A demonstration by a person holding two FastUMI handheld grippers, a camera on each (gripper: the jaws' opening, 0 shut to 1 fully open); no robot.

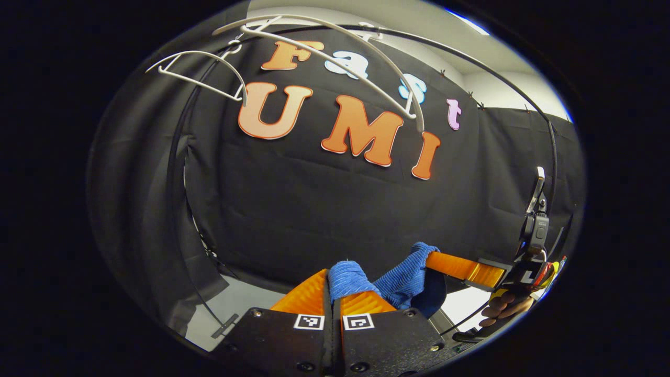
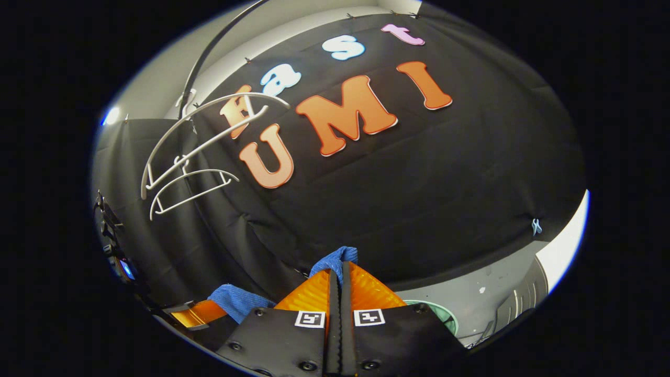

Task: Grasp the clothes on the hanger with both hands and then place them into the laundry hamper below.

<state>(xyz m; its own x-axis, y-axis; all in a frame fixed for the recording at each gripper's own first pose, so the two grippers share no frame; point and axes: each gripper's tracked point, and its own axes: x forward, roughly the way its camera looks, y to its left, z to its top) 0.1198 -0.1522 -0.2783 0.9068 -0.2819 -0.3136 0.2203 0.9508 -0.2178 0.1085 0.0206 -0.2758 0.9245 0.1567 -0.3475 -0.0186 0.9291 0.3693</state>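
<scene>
- The left tongs (image 1: 332,293) are pressed together on a fold of the blue cloth (image 1: 403,280), which bunches up out of the tips.
- The right tongs (image 2: 339,277) are likewise pinched on the cloth (image 2: 335,258), a tuft of it standing above the tips. In the left gripper view they (image 1: 445,263) come in from the right with the cloth draped over them, a hand (image 1: 505,306) behind.
- In the right gripper view the left tongs (image 2: 196,313) show at the lower left, with more blue cloth (image 2: 238,302) over their end.
- So the garment is off the white hangers (image 1: 324,57), which hang bare on the rail (image 1: 513,84), and is stretched between the two tongs, well below them.
- A pale green round rim (image 2: 439,314) shows low behind the right tongs on the grey floor (image 2: 487,288); it may be the hamper, though too little is visible to be sure.
- Judged step: carrying the cloth down to the hamper. To do it well, keep both grips firm, lower the two tongs together so the cloth does not pull out of either, bring them over the rim, and release only when the bulk of the cloth hangs inside.
- Writing: no brand or label can be read on the cloth or hangers. Each gripper body carries square black-and-white coded markers (image 1: 308,321), not legible text.
</scene>
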